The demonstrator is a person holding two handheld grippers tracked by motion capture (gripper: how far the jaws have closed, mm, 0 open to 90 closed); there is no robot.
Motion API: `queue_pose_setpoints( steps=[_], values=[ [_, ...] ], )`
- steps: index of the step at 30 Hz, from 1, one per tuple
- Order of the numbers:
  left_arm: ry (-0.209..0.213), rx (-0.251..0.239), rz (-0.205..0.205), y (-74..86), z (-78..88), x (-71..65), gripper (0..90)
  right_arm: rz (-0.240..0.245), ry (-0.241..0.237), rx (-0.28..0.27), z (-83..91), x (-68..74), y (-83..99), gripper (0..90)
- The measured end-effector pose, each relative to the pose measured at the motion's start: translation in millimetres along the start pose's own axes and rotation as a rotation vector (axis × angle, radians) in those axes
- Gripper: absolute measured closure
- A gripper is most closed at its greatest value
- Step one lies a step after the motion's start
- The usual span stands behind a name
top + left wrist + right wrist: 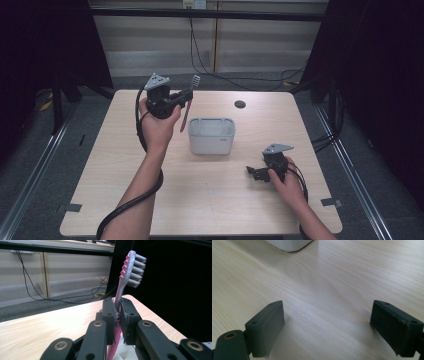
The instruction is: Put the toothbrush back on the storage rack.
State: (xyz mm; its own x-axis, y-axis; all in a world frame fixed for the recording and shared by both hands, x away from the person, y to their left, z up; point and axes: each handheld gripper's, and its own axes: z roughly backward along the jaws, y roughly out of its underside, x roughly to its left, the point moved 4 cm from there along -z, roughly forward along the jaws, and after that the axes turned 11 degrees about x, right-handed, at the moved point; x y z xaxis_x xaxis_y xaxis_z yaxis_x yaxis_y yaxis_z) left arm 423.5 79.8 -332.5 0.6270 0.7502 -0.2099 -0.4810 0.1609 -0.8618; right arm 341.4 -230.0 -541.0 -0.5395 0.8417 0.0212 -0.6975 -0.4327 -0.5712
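A pink and grey toothbrush stands nearly upright, bristle head up, raised above the table's far left part. My left gripper is shut on its handle, just left of a white rectangular bin. In the left gripper view the pink handle runs down between the two black jaws. My right gripper rests low on the wooden table at the near right, jaws wide open with bare wood between them. A corner of the bin lies ahead of it.
A small black round hole sits in the tabletop behind the bin. Black cables trail from both grippers toward the table's near edge. Dark curtains flank the table, and loose wires lie on the floor beyond its far edge.
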Motion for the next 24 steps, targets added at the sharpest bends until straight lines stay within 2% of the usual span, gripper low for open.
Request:
queue_pose_setpoints(
  steps=[9,24],
  values=[
    [0.002,-0.017,0.000,-5.1,-3.8,-2.4,83.0,0.001,0.000,0.000,0.0,-0.1,0.0,11.3],
    [-0.001,-0.014,0.006,-5.8,-11.9,-2.5,83.0,0.001,0.000,0.000,-0.1,-0.1,0.0,11.4]
  ],
)
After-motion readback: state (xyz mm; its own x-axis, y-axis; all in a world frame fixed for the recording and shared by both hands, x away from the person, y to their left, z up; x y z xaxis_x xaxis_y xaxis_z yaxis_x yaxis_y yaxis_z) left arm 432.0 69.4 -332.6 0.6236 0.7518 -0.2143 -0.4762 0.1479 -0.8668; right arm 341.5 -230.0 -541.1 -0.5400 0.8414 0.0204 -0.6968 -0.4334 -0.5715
